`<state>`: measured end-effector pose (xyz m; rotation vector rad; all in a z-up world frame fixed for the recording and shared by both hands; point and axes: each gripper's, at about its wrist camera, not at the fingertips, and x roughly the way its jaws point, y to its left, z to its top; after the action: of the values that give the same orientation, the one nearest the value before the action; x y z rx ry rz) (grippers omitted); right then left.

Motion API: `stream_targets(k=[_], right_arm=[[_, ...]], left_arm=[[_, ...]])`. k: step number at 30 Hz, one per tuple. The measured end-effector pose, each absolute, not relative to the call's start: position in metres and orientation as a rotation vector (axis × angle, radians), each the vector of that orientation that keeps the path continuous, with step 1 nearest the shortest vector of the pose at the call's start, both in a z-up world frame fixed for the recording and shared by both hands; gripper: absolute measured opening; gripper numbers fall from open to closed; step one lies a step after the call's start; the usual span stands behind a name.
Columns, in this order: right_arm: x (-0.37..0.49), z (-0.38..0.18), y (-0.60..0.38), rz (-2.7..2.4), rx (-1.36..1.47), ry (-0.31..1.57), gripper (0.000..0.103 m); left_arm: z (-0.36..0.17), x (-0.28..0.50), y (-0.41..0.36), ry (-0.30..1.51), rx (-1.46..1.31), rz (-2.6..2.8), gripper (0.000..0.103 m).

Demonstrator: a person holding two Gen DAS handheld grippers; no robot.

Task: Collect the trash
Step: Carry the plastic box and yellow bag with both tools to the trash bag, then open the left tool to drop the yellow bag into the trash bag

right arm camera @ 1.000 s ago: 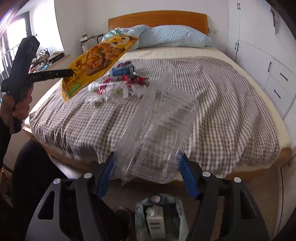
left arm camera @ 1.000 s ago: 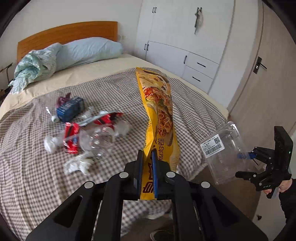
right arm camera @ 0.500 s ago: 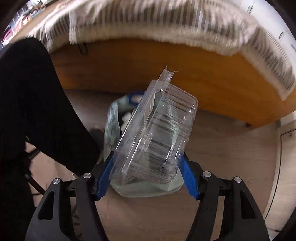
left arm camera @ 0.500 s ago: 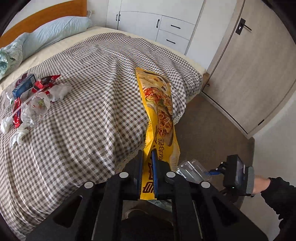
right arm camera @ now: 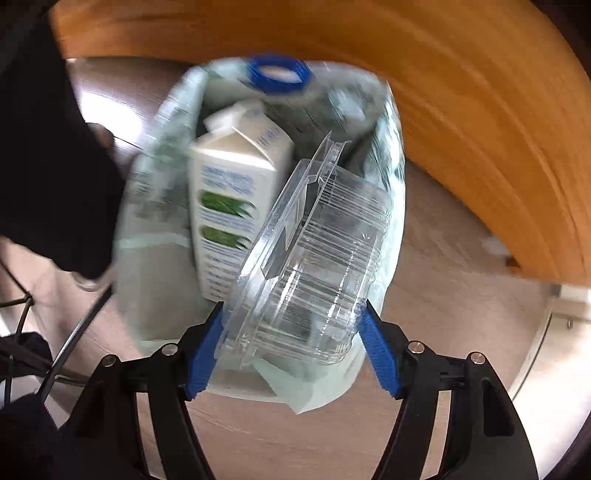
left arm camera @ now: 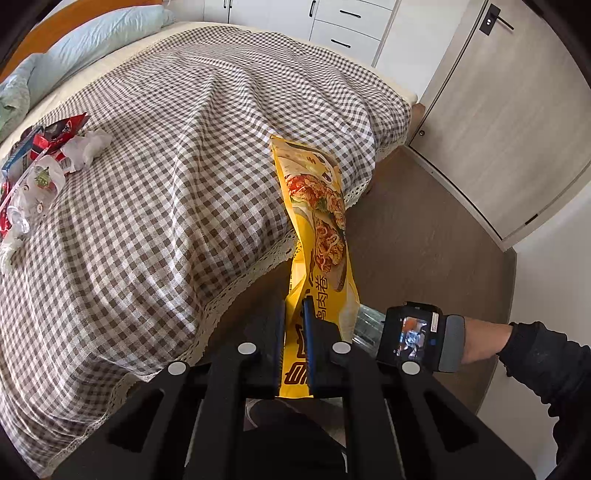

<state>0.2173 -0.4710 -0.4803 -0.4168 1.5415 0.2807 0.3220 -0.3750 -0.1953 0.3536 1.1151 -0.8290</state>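
My left gripper (left arm camera: 294,332) is shut on the bottom edge of a yellow snack bag (left arm camera: 319,229), held upright beyond the foot of the bed. My right gripper (right arm camera: 291,343) is shut on a clear plastic clamshell box (right arm camera: 314,266) and holds it just above the open mouth of a pale green trash bag (right arm camera: 155,236) on the floor. A white milk carton (right arm camera: 232,206) and a bottle with a blue cap (right arm camera: 279,74) lie inside the bag. The right gripper's back (left arm camera: 410,338) shows low in the left wrist view.
A pile of trash (left arm camera: 40,162) lies on the checked bedspread (left arm camera: 166,166) at far left. The wooden bed frame (right arm camera: 461,92) runs behind the trash bag. A closed door (left arm camera: 498,110) and white drawers (left arm camera: 343,26) stand beyond the bed. A dark-clothed leg (right arm camera: 48,147) is left of the bag.
My right gripper has swung down from the bed to just over the trash bag, box still held. My left gripper has turned right and downward with the yellow bag.
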Motion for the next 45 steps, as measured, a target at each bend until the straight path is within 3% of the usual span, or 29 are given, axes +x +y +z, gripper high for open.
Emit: stream_targets(k=[4, 10, 15, 16, 21, 27, 31, 37, 45], right_arm=[[0.219, -0.463, -0.487, 0.263, -0.247, 1.527, 0.068], [0.225, -0.422, -0.501, 0.183, -0.036, 1.358, 0.068], [0.247, -0.419, -0.464, 0.239, 0.063, 1.247, 0.065], [0.255, -0.425, -0.457, 0.248, 0.056, 1.249, 0.057], [0.289, -0.456, -0.450, 0.224, 0.081, 1.280, 0.037], [0.295, -0.473, -0.465, 0.239, 0.200, 1.294, 0.002], [0.275, -0.467, -0.475, 0.244, 0.234, 1.261, 0.002], [0.200, -0.437, -0.498, 0.107, 0.270, 1.178, 0.002], [0.120, -0.432, -0.517, -0.035, 0.393, 1.108, 0.002]], left_arm=[[-0.211, 0.325, -0.379, 1.154, 0.380, -0.828, 0.007], [-0.231, 0.331, -0.386, 1.213, 0.388, -0.826, 0.007], [-0.240, 0.332, -0.393, 1.232, 0.391, -0.818, 0.007], [-0.241, 0.331, -0.395, 1.232, 0.400, -0.818, 0.007], [-0.251, 0.330, -0.406, 1.245, 0.456, -0.823, 0.007], [-0.273, 0.327, -0.420, 1.295, 0.518, -0.819, 0.007], [-0.277, 0.320, -0.427, 1.338, 0.522, -0.837, 0.007], [-0.294, 0.288, -0.430, 1.568, 0.523, -0.880, 0.007], [-0.355, 0.270, -0.454, 1.700, 0.575, -0.684, 0.006]])
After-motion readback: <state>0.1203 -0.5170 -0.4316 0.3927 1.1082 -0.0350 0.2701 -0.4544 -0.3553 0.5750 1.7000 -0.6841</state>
